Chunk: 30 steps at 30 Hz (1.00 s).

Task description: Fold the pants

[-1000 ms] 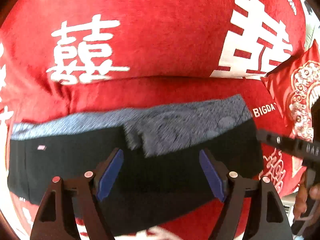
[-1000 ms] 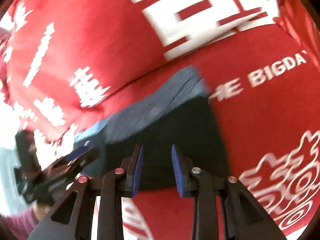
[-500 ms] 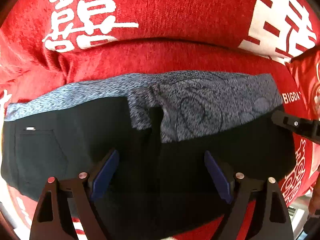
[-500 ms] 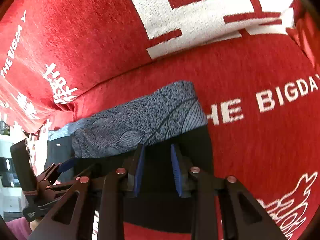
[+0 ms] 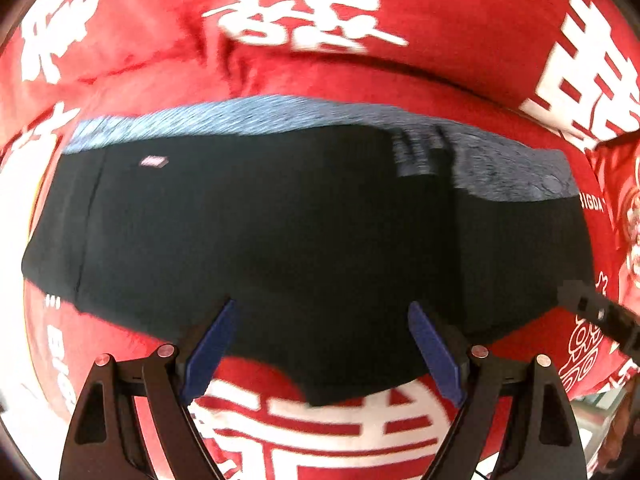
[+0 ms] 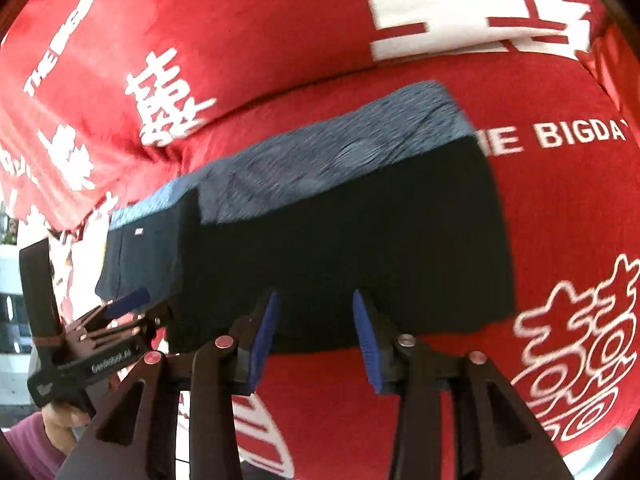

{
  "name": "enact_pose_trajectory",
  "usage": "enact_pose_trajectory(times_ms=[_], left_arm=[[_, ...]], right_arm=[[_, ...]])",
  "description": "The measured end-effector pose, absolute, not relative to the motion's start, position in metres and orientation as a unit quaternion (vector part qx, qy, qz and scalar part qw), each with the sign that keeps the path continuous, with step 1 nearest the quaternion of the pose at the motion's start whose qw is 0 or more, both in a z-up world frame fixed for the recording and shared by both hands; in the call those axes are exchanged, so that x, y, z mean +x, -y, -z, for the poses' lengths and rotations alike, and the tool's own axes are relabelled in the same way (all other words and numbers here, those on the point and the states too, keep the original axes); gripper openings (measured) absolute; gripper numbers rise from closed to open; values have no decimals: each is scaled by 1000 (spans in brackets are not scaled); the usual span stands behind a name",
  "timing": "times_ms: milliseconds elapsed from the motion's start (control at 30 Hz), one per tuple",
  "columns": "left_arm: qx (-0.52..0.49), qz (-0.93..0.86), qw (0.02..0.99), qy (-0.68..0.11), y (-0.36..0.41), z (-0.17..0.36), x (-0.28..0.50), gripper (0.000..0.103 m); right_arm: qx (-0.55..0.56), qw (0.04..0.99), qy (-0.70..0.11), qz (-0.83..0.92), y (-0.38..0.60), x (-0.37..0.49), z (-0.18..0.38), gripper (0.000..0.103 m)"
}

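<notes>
left wrist view: the folded black fabric pants with a grey-blue patterned waistband [image 5: 304, 236] lie flat on the red plush cover printed with white characters [image 5: 460, 28], spanning most of the width. the waistband runs along the far edge. a small pale label [image 5: 153, 161] sits far left on the black cloth. the left hand-held gripper [image 5: 320, 354], black with blue pads, hovers at the near edge of the pants, jaws spread wide, nothing between them. at the right rim a black finger of the other tool shows just beside the pants' right edge.

right wrist view: the left tool sits at the near left, held in a person's hand [image 6: 60, 426]. the right hand-held gripper [image 6: 316, 342] is at the pants' near edge, jaws apart, gripping nothing. right of the pants the cover reads "bigda" in white.
</notes>
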<state>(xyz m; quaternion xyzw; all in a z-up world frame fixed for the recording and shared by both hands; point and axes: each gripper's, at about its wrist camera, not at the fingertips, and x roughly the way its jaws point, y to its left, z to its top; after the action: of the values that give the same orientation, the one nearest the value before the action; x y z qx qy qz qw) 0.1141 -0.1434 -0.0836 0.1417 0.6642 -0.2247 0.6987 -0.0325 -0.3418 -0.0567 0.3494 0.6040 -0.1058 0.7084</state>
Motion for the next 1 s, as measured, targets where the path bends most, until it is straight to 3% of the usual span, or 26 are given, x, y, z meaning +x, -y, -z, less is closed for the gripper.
enact_pose_trajectory(times_ms=[1000], left_arm=[[3,97,730,-676,-41,87,183,88]], right_arm=[[204,690,-694,7,186,54,77,46]])
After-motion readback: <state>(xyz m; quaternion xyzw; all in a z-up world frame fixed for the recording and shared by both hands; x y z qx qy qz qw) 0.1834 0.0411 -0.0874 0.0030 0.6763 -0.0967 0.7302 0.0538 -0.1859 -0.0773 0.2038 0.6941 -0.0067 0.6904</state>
